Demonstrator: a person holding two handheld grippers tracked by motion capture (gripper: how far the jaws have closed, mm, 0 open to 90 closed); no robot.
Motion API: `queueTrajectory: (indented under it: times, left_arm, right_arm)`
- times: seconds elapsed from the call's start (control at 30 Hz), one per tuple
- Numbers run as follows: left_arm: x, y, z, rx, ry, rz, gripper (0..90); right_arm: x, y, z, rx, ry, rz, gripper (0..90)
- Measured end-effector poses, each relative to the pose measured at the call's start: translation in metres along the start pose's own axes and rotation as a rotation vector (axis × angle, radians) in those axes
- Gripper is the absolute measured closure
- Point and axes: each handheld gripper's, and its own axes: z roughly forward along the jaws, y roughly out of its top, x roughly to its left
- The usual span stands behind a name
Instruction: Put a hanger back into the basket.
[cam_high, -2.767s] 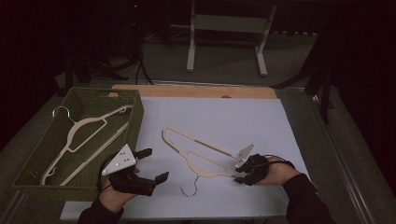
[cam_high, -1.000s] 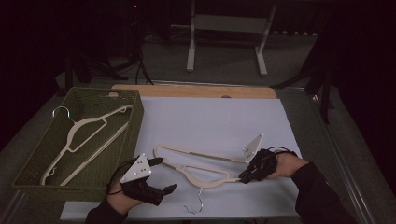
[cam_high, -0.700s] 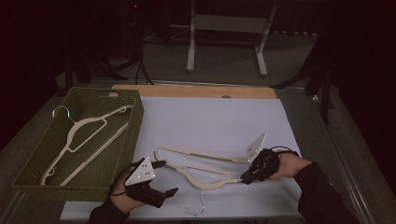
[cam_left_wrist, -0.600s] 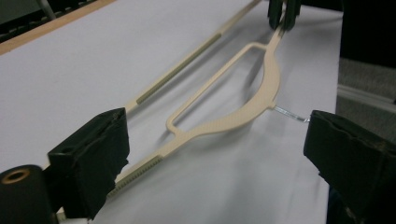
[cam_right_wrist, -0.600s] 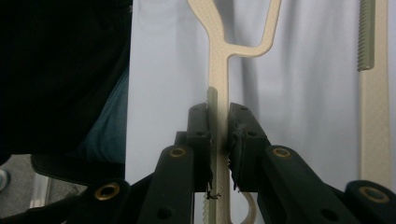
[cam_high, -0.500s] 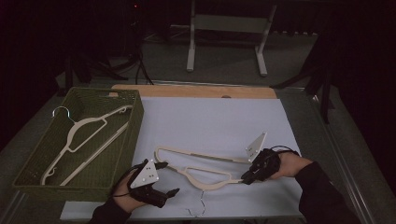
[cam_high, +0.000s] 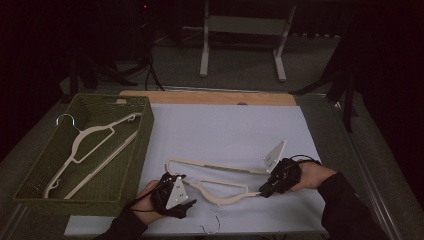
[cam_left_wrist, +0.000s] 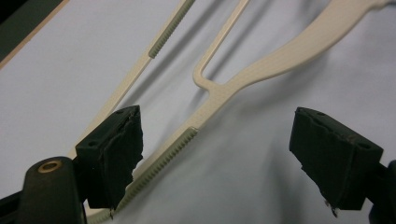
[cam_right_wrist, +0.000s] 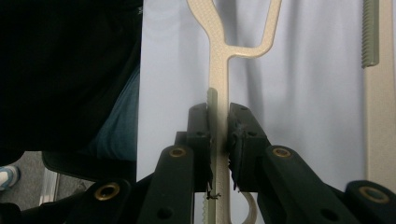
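- At the near edge of the table, the left gripper (cam_high: 181, 199) sat low over the white sheet (cam_high: 225, 130) with its jaws spread wide, nothing between them. In the left gripper view the ribbed shoulder of the cream hanger (cam_left_wrist: 219, 91) ran up between the two pads without either one touching it, so I judged that this end was not yet gripped.
- Just beside it, the hanger's metal hook (cam_high: 214, 226) pointed toward the person, close to the near edge of the sheet.
- The cream hanger (cam_high: 220, 181) itself lay across the near half of the sheet, between the two hands.
- On the right, the right gripper (cam_high: 264, 191) was clamped on the hanger's other shoulder; the right gripper view showed the arm pinched tight between both pads (cam_right_wrist: 239, 140).
- Farther back and to the left, the green basket (cam_high: 40, 165) already held one hanger (cam_high: 87, 145) of the same kind, lying flat on its floor.
- Judging from this, one hanger was put away and the second was half secured. What was left, as far as I could tell: closing the left jaws on the near shoulder, lifting the hanger with both grippers, and carrying it over the basket's wall to rest beside the first.
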Motion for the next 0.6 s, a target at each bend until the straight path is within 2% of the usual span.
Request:
queueTrajectory:
  times: [0.03, 0.1, 0.2, 0.23, 0.3, 0.33, 0.4, 0.5, 0.53, 0.57, 0.6]
  left_arm:
    - [-0.001, 0.0, 0.006, 0.02, 0.024, 0.028, 18.6]
    - [-0.002, -0.001, 0.013, 0.024, 0.04, 0.043, 19.6]
    - [-0.002, -0.001, 0.017, 0.019, 0.055, 0.057, 23.4]
    - [-0.002, -0.001, 0.017, 0.013, 0.046, 0.056, 23.4]
    - [-0.003, 0.0, 0.02, 0.001, 0.053, 0.069, 26.3]
    - [-0.003, 0.001, 0.023, -0.005, 0.056, 0.075, 33.5]
    - [-0.004, 0.001, 0.024, -0.008, 0.064, 0.082, 35.4]
    - [-0.004, 0.001, 0.025, -0.007, 0.078, 0.108, 49.5]
    - [-0.005, 0.001, 0.025, -0.018, 0.09, 0.131, 52.9]
    - [-0.005, 0.001, 0.025, -0.018, 0.09, 0.131, 56.6]
    - [-0.005, 0.001, 0.025, -0.016, 0.086, 0.135, 56.6]
  right_arm:
    - [0.0, 0.001, 0.0, 0.002, -0.003, -0.001, 79.9]
    - [0.001, 0.002, -0.001, 0.003, 0.004, 0.006, 79.8]
    - [0.001, 0.003, -0.001, 0.001, -0.002, -0.001, 79.8]
    - [0.001, 0.003, -0.001, 0.001, -0.002, -0.001, 79.8]
    - [0.001, 0.003, -0.001, 0.0, -0.002, -0.002, 79.8]
    - [0.001, 0.004, 0.0, 0.001, -0.001, 0.0, 79.8]
    - [0.001, 0.004, 0.0, -0.001, 0.0, 0.001, 79.9]
    - [0.001, 0.004, -0.001, -0.008, 0.0, -0.002, 79.9]
    - [0.001, 0.004, -0.001, -0.009, -0.001, -0.004, 79.8]
    - [0.001, 0.004, -0.001, -0.009, -0.001, -0.004, 79.8]
    - [0.001, 0.004, 0.0, -0.01, -0.001, -0.005, 79.8]
